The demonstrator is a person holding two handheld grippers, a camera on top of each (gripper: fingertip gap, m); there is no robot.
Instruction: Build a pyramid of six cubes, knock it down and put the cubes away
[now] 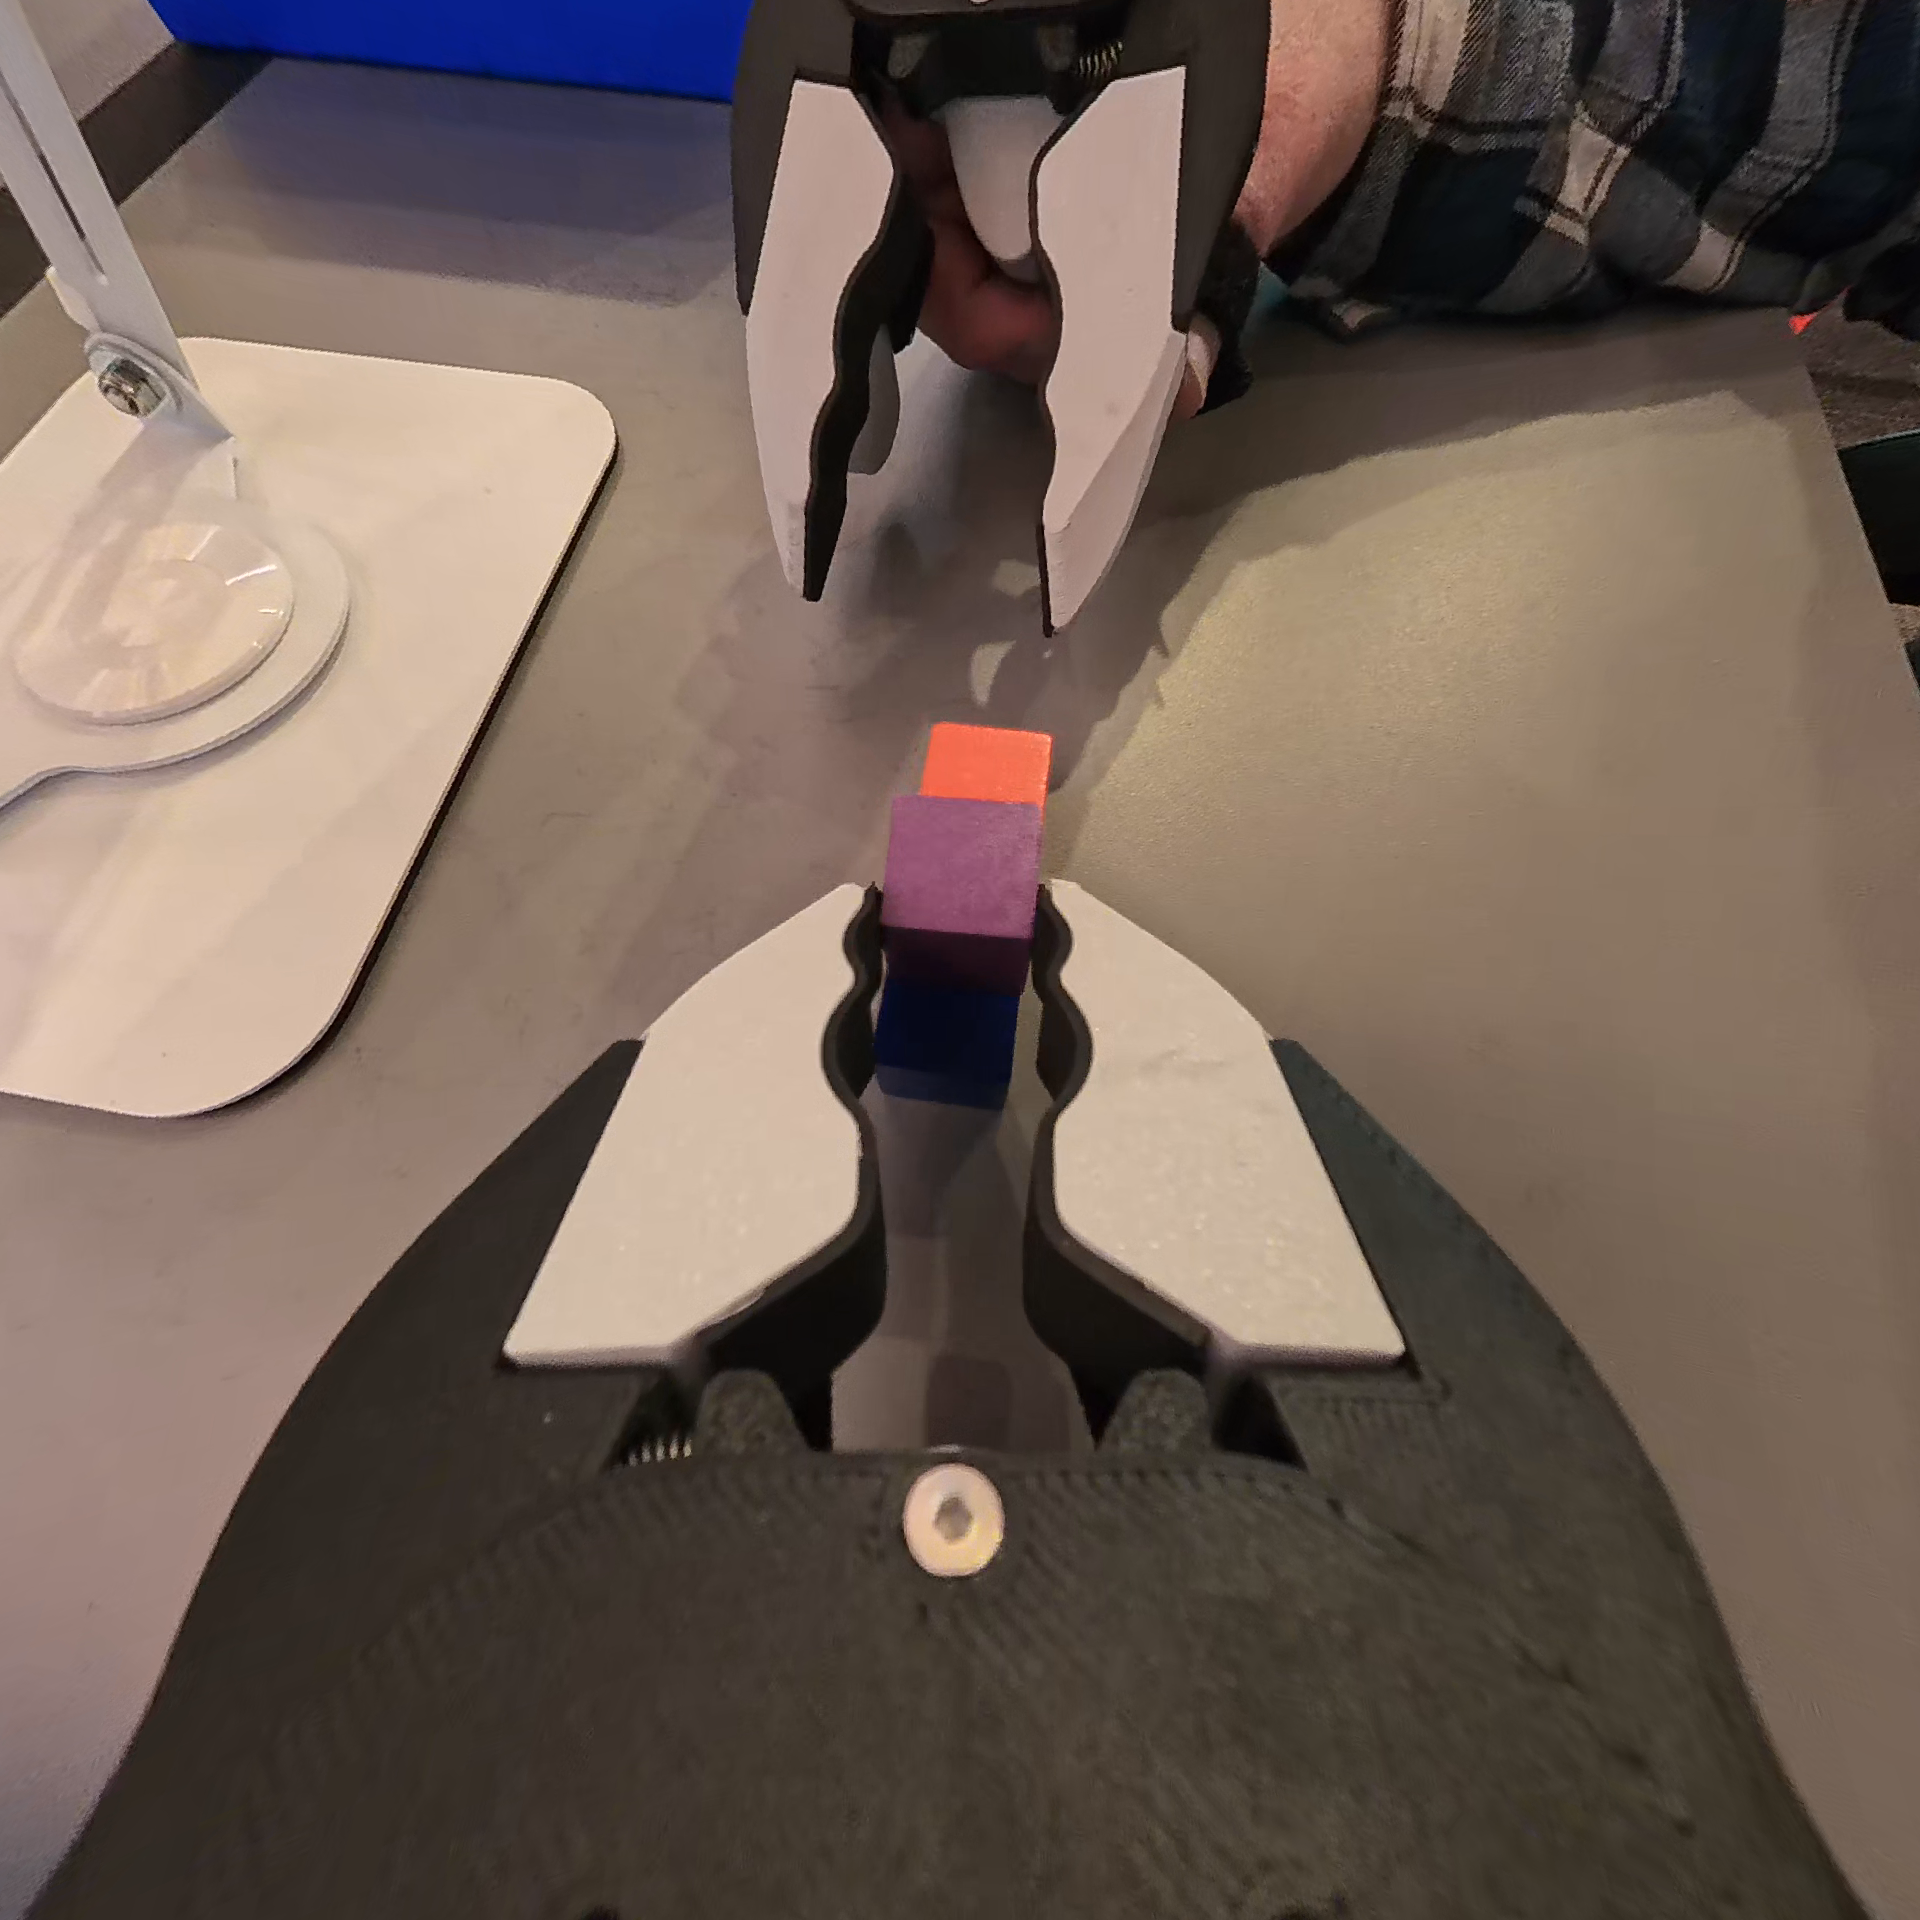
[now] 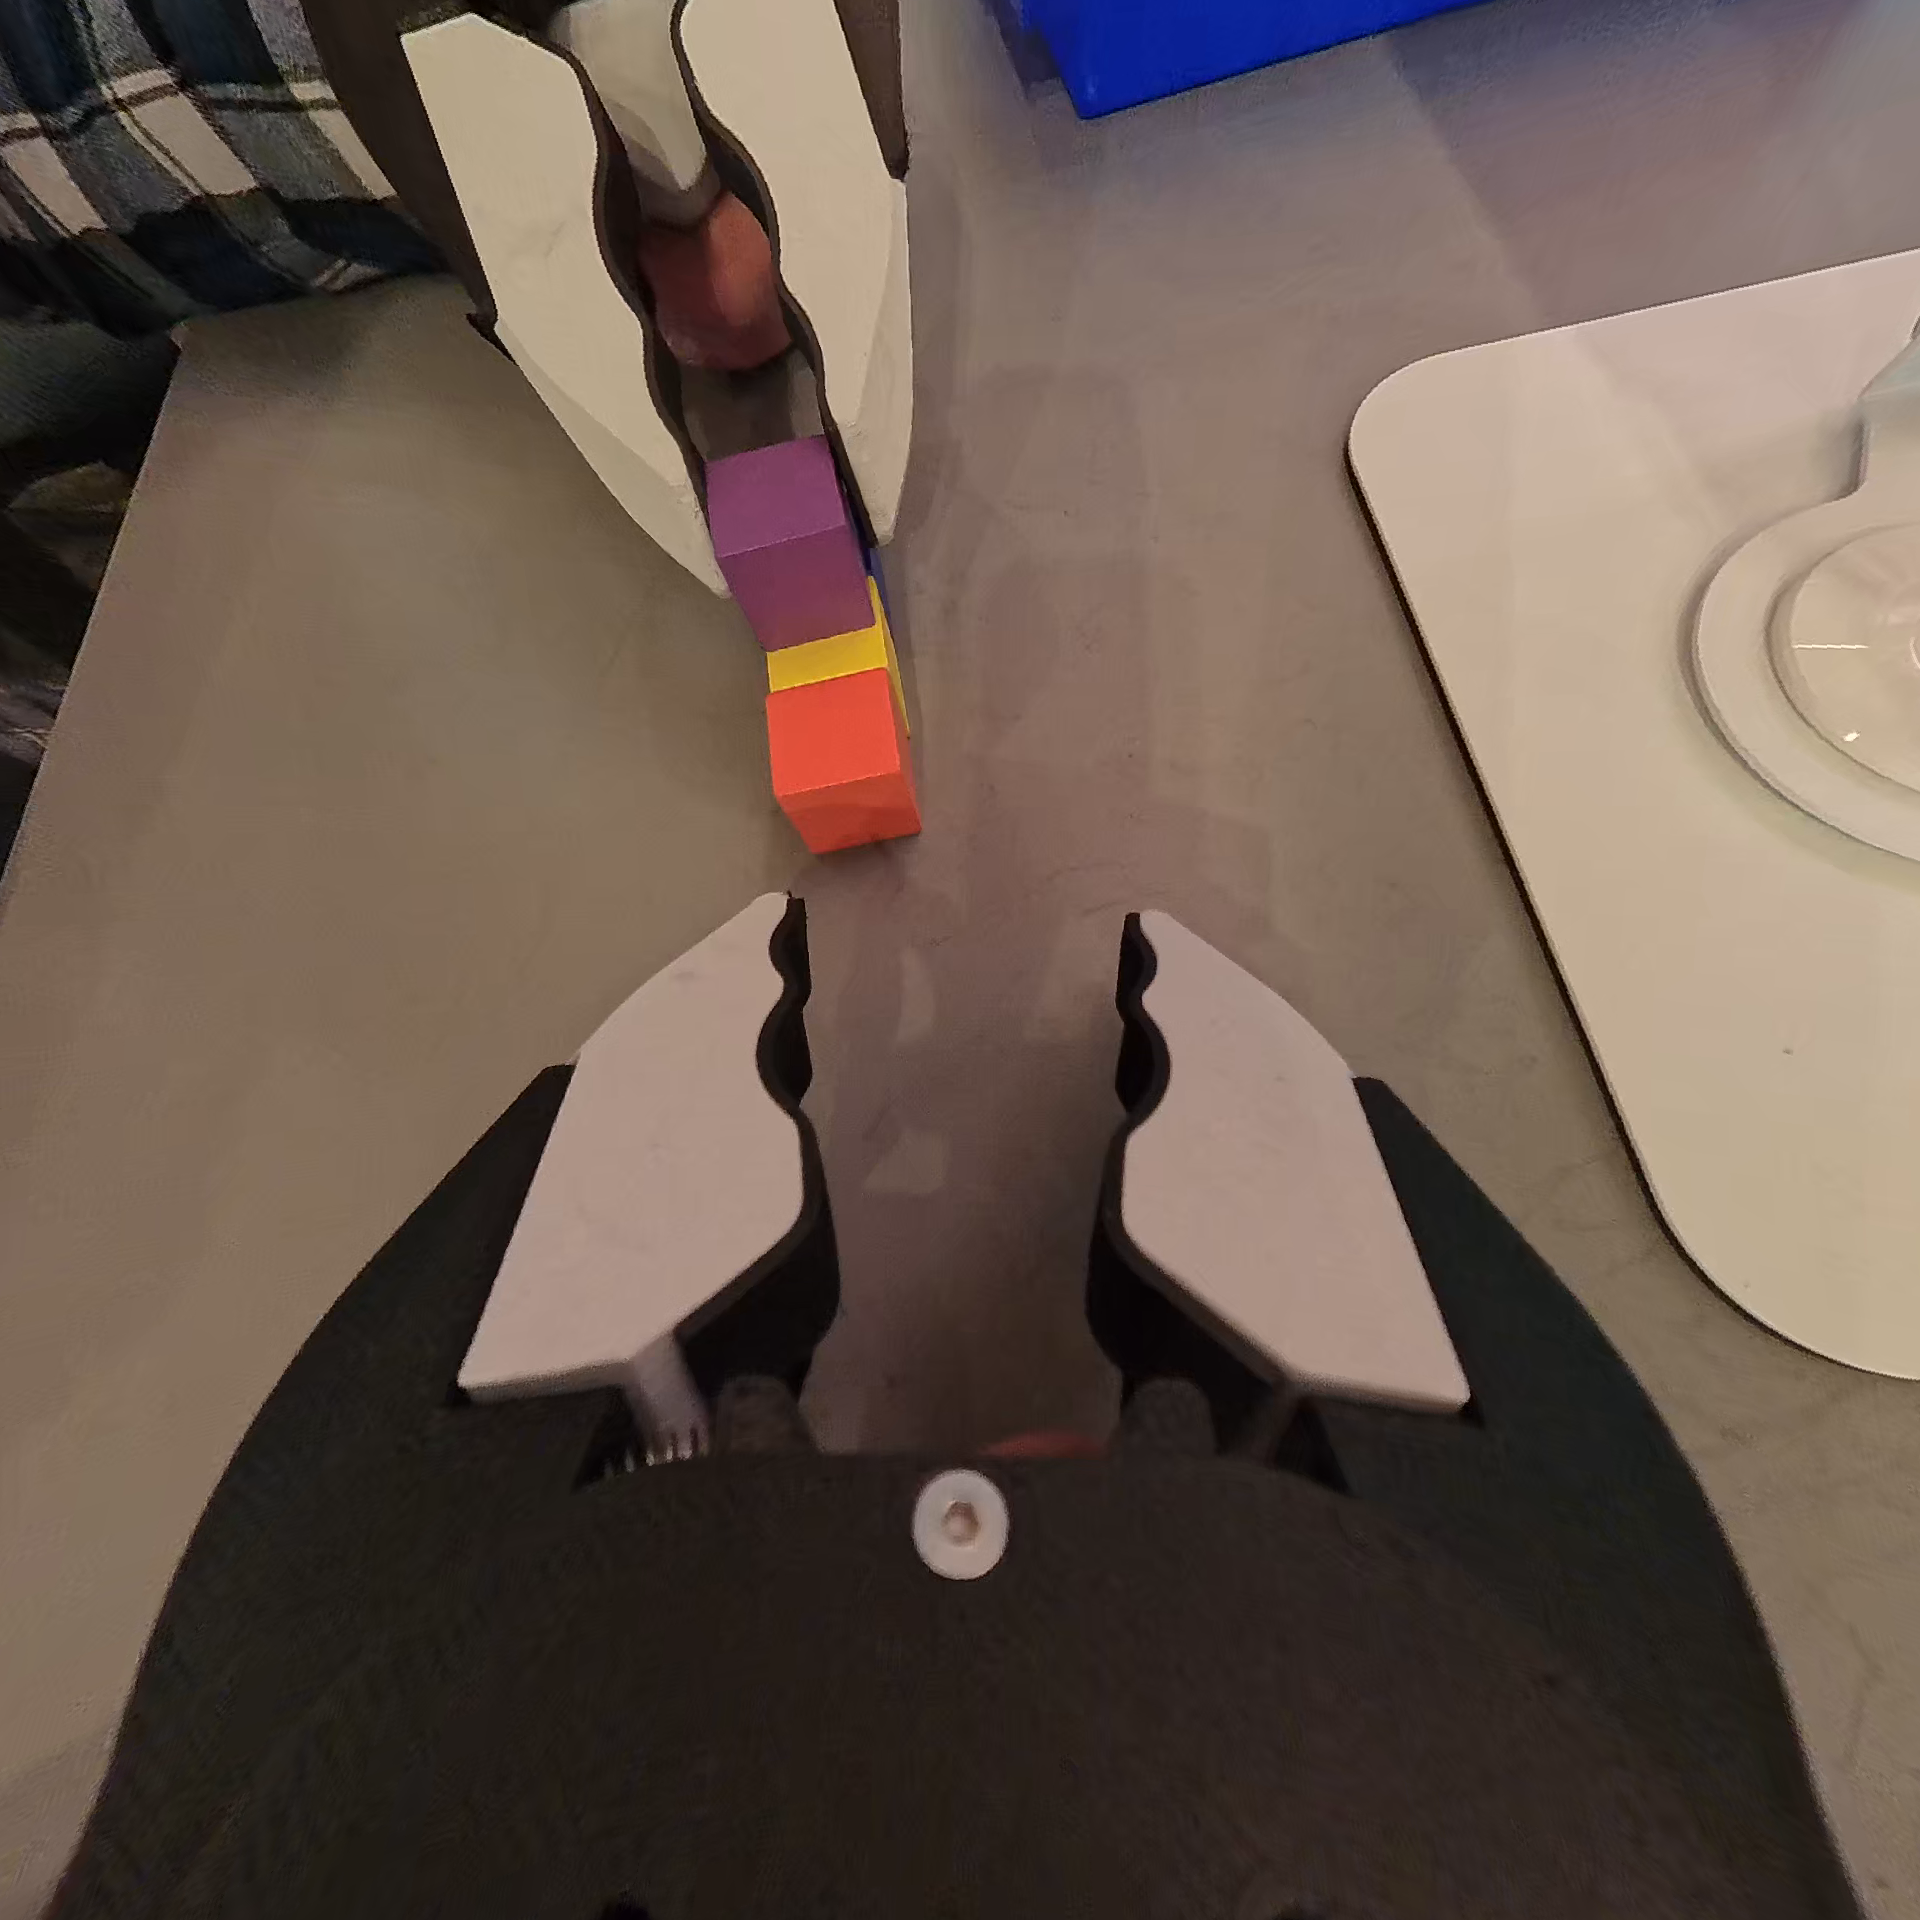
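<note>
Right now, through the left wrist view, I see my left gripper (image 1: 958, 914) closed on the purple cube (image 1: 964, 868), both dark pads pressed against its sides, with a blue cube (image 1: 943, 1039) directly below it and an orange cube (image 1: 987, 764) just beyond on the grey table (image 1: 1455, 831). The right gripper (image 1: 928, 615) hangs farther off with its jaws apart and nothing between them. I judge this to be the placing of a second-row cube, so I would keep the purple one level, centre it over the seam between two base cubes, and open only once its underside rests flat. Switching to the right wrist view, the base row reads more clearly: the orange cube (image 2: 842, 758) nearest me, a yellow cube (image 2: 831, 657) touching it behind, and a sliver of blue (image 2: 876, 566) beyond that, with the purple cube (image 2: 790, 540) above them in the left gripper (image 2: 795, 561). My right gripper (image 2: 961, 914) stands wide open over bare table, near the orange cube but not touching. I would hold it clear, since a nudge could shift the row. Whether the purple cube already rests on the row, I cannot tell.
</note>
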